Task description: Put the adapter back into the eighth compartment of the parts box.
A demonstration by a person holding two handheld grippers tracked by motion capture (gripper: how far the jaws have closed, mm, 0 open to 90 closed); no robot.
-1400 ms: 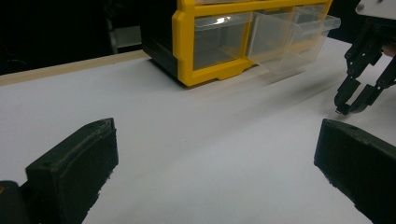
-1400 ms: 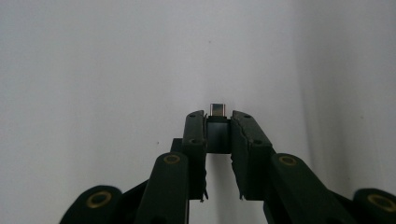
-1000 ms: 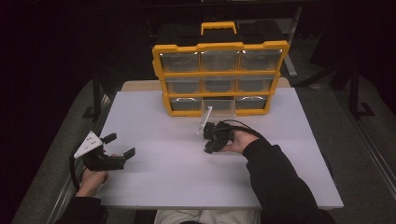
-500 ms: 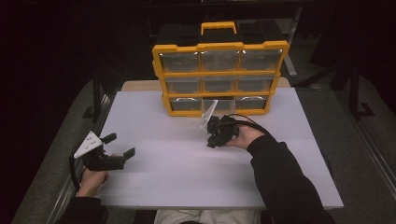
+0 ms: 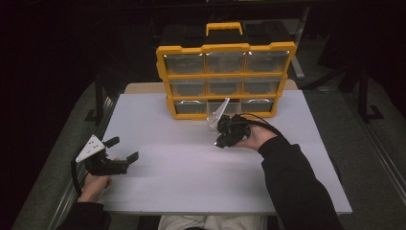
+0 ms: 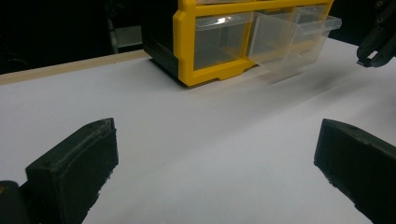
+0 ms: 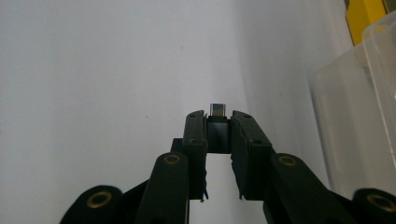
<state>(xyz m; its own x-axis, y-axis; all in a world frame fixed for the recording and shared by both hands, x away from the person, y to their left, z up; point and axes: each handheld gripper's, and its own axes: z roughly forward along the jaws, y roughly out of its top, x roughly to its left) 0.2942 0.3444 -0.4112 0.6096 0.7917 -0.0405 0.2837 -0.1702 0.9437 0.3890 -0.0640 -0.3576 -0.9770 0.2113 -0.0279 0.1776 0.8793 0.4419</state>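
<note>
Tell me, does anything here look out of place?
One clear plastic drawer sticks out, pulled forward and tilted, from the bottom row of the yellow-framed drawer cabinet; the other drawers sit flush.

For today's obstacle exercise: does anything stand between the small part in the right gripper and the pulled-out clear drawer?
Nothing visible does. The right gripper holds the small part beside the open clear drawer of the yellow organizer, with bare white table between them.

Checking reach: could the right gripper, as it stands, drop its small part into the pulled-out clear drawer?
Probably yes: the right gripper, shut on the small part, sits beside the open drawer, with nothing between.
</note>
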